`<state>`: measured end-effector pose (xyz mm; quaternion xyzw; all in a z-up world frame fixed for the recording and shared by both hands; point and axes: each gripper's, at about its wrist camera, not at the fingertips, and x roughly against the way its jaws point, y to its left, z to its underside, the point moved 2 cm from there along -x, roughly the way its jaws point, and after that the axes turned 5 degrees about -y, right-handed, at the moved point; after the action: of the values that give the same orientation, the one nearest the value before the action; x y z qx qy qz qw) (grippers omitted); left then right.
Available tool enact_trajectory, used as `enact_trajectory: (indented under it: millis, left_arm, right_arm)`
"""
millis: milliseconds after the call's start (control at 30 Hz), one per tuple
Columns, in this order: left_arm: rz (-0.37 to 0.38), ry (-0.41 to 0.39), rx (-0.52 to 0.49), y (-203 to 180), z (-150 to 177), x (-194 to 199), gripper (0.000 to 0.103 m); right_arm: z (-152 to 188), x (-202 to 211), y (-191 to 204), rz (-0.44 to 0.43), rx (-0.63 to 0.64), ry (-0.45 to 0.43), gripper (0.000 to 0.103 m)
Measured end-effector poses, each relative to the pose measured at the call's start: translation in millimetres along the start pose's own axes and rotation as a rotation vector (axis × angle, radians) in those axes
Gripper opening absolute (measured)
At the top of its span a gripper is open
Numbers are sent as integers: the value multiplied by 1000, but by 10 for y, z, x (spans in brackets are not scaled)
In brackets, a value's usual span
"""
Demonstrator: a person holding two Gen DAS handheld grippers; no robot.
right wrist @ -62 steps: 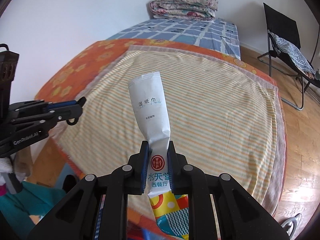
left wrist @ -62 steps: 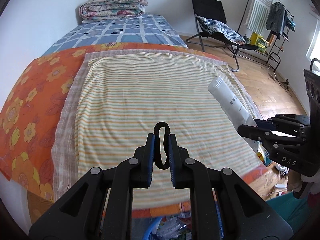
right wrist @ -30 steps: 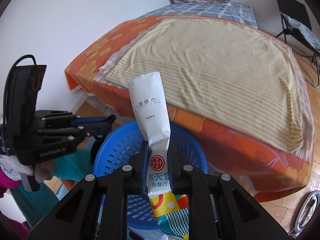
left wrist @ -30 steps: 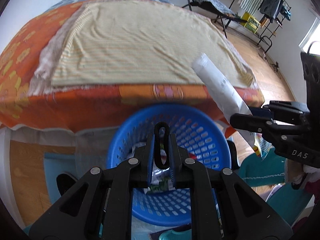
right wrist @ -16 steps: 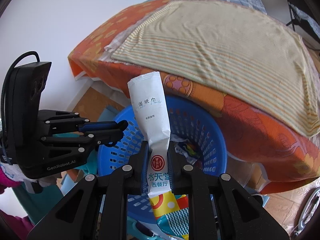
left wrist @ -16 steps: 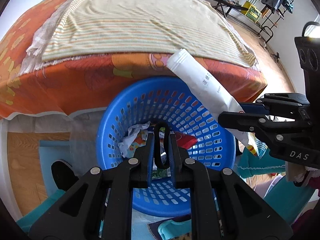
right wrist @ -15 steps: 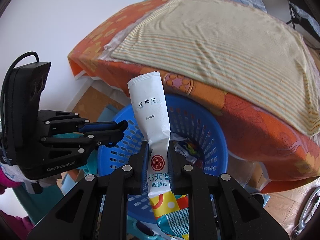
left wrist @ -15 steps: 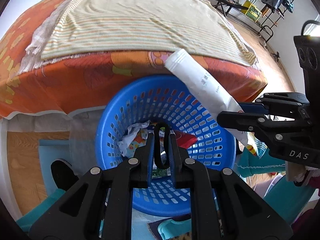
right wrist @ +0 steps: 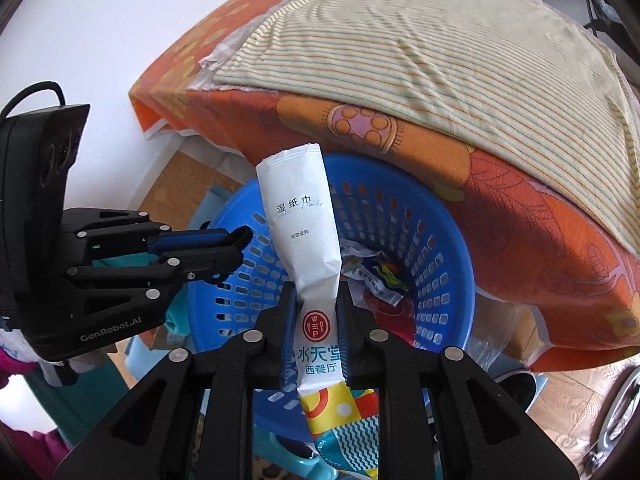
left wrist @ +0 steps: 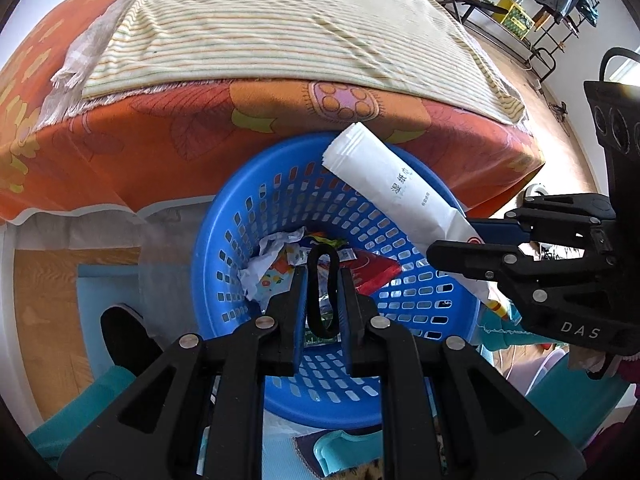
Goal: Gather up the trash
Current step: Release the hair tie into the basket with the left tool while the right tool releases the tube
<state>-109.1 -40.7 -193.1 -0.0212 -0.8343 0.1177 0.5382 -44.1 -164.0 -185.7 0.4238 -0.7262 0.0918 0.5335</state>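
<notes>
A blue plastic basket (left wrist: 280, 200) (right wrist: 440, 224) stands on the floor against the bed's foot, with crumpled wrappers (left wrist: 276, 256) (right wrist: 376, 272) inside. My left gripper (left wrist: 322, 280) is shut on a black elastic loop (left wrist: 316, 300) and holds it over the basket's middle. My right gripper (right wrist: 318, 300) is shut on a white wet-wipe packet (right wrist: 304, 232) that sticks up over the basket. In the left wrist view the packet (left wrist: 392, 188) slants over the basket's right rim from the right gripper (left wrist: 456, 248). The left gripper (right wrist: 240, 244) shows at the basket's left rim.
The bed (left wrist: 248, 120) with an orange flowered sheet and a striped blanket (left wrist: 280, 28) (right wrist: 440, 52) overhangs the basket's far side. A black shoe (left wrist: 128, 336) lies on the floor left of the basket. Teal objects (left wrist: 344, 448) lie near the basket's near side.
Both grippers have moved lower and closer over the basket. The packet's tip now sits above the basket's far rim. Both holds are unchanged.
</notes>
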Motion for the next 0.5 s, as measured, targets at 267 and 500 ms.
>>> enact_trajectory:
  millis: [267,500]
  left_arm:
    - [-30,-15,55,138,-28,20,49]
    - [-47,8,54,148,-25,-27,57]
  right_arm:
    - [-24,-67,17,32,1,5,40]
    - [-22,-65,1,47,-3,3,44]
